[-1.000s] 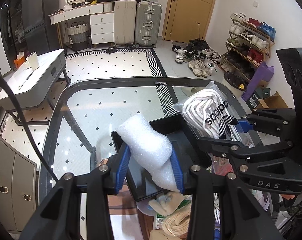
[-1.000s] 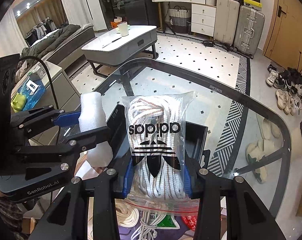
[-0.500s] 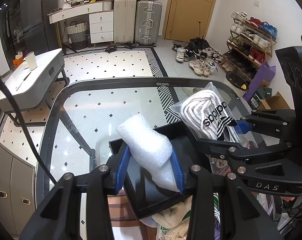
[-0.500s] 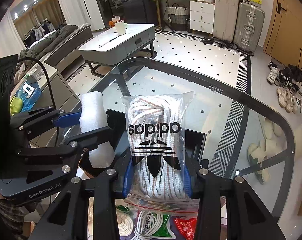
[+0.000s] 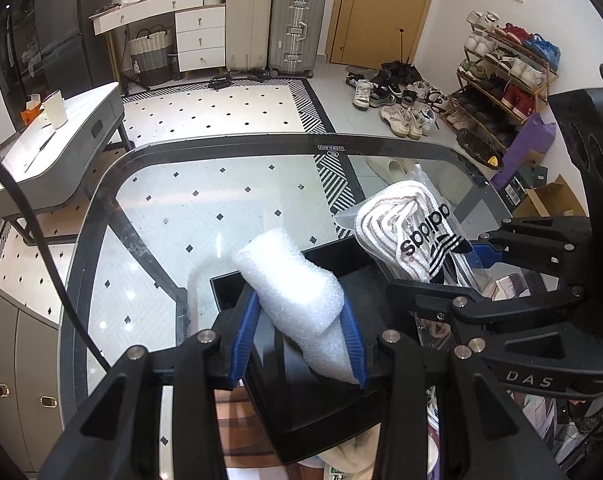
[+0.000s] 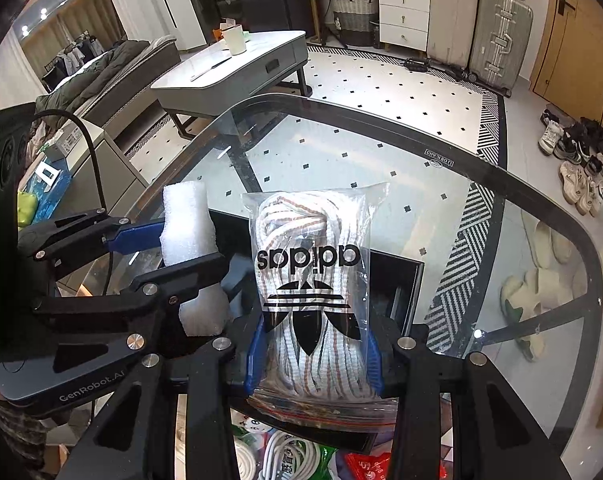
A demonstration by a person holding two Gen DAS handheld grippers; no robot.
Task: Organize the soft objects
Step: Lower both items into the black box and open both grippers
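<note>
My left gripper (image 5: 299, 340) is shut on a white foam piece (image 5: 293, 292), its blue pads pressing both sides, just above a black tray (image 5: 365, 280) on the glass table (image 5: 221, 208). My right gripper (image 6: 315, 354) is shut on a clear zip bag of white laces (image 6: 311, 280) with a black logo, held upright over the same black tray (image 6: 397, 280). In the left wrist view the laces bag (image 5: 413, 232) and right gripper (image 5: 461, 276) hang to the right of the foam. In the right wrist view the foam piece (image 6: 189, 240) and left gripper (image 6: 173, 252) sit to the left.
Under the near glass edge lie cord bundles and packets (image 6: 285, 456). A grey coffee table (image 5: 57, 140) with a cup stands left, suitcases (image 5: 277, 24) and a wooden door (image 5: 377, 12) at the back, shoes and a shoe rack (image 5: 501, 76) on the right.
Both grippers have sunk toward the black tray with their loads still gripped; the tray now looms larger beneath the foam and the bag.
</note>
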